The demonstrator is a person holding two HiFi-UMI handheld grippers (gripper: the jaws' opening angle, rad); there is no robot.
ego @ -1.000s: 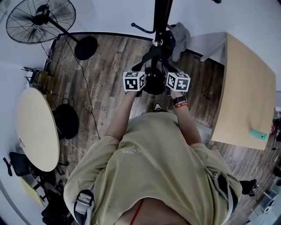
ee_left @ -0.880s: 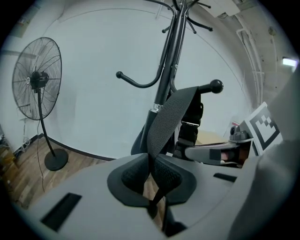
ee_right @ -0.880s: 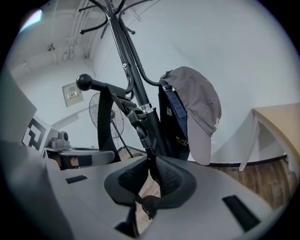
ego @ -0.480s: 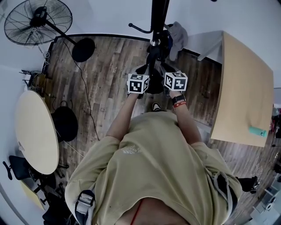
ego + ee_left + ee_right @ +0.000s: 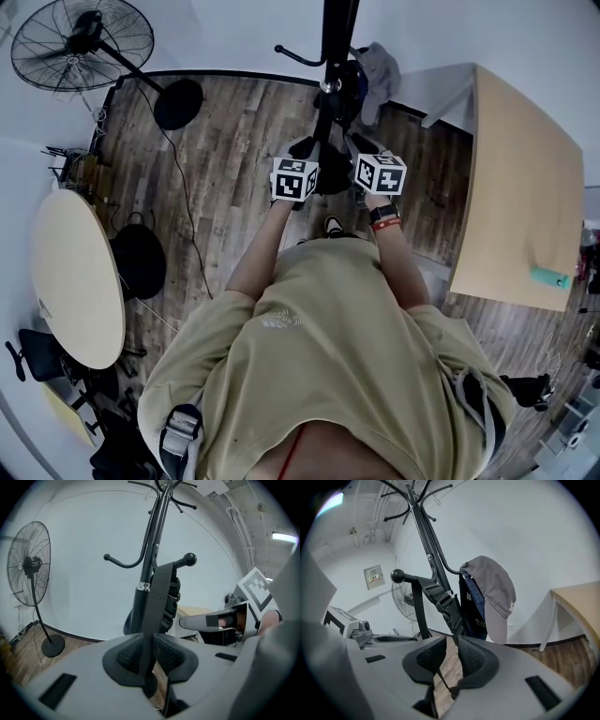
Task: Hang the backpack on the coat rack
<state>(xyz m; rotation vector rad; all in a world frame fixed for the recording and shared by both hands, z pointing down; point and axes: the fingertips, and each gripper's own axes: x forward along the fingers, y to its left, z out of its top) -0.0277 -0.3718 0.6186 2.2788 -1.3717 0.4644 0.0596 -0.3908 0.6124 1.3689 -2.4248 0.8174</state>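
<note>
Left tool and right tool each pinch backpack straps. Released slack, they could slide off the coat rack hook.

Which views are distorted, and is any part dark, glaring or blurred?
Head view: fisheye bends the desk edge; light even, sharp. Left gripper view: dark round vignette, curved coat rack, ceiling lamp glare; backpack strap sharp. Right gripper view: same vignette, soft glare top left.

coat rack black | backpack strap black | cap grey | floor brown planks
</note>
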